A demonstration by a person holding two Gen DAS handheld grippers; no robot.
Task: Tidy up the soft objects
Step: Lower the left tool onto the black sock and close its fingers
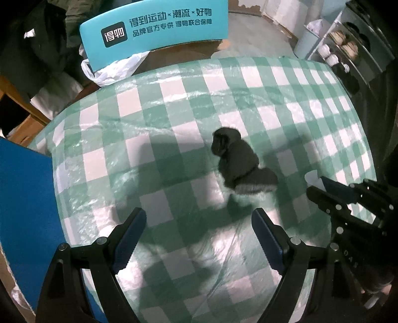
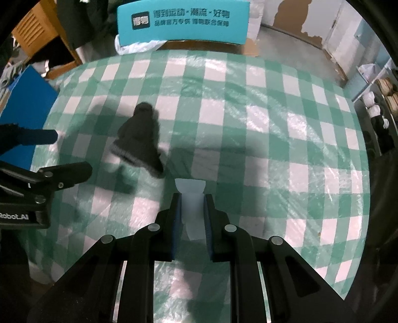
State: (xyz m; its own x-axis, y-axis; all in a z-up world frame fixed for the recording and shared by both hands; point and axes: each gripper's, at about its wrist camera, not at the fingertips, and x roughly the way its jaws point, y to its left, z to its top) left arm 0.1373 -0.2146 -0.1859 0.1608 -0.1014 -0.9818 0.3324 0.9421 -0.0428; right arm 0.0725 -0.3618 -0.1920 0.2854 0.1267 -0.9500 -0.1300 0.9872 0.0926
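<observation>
Left wrist view: left gripper point(image 1: 197, 229) low in frame, jaws wide apart, nothing between them, hovering over table point(image 1: 154, 129) with green-and-white checked cover under clear plastic film. Dark sock point(image 1: 240, 162) bunched on the cloth just ahead of the jaws and slightly right, grey ribbed cuff at its near end, toe end pointing away. Not touching the left fingers. Right gripper point(image 1: 323, 185) entering from right edge, near the sock's cuff but apart from it, a scrap of white showing at its tip. Teal sign with Chinese text point(image 1: 154, 27) on a chair back beyond the far table edge, white plastic bag point(image 1: 112, 69) below it. Blue panel point(image 1: 22, 198) at left edge. Shelf with small white items point(image 1: 340, 49) upper right, blurred.

Right wrist view: right gripper point(image 2: 190, 198) centred low, jaws nearly together, clamped on a small white piece, soft or paper-like point(image 2: 190, 193), material unclear; piece fans out past the fingertips. Dark sock point(image 2: 139, 139) lying on table point(image 2: 273, 124) ahead and to the left, cuff toward camera, well clear of the white piece. Left gripper point(image 2: 62, 154) in from left edge, fingers spread, just beside the sock's near-left side, contact not visible. Teal sign point(image 2: 184, 22) at top, blue panel point(image 2: 27, 99) at left, wooden chair point(image 2: 37, 29) upper left.
</observation>
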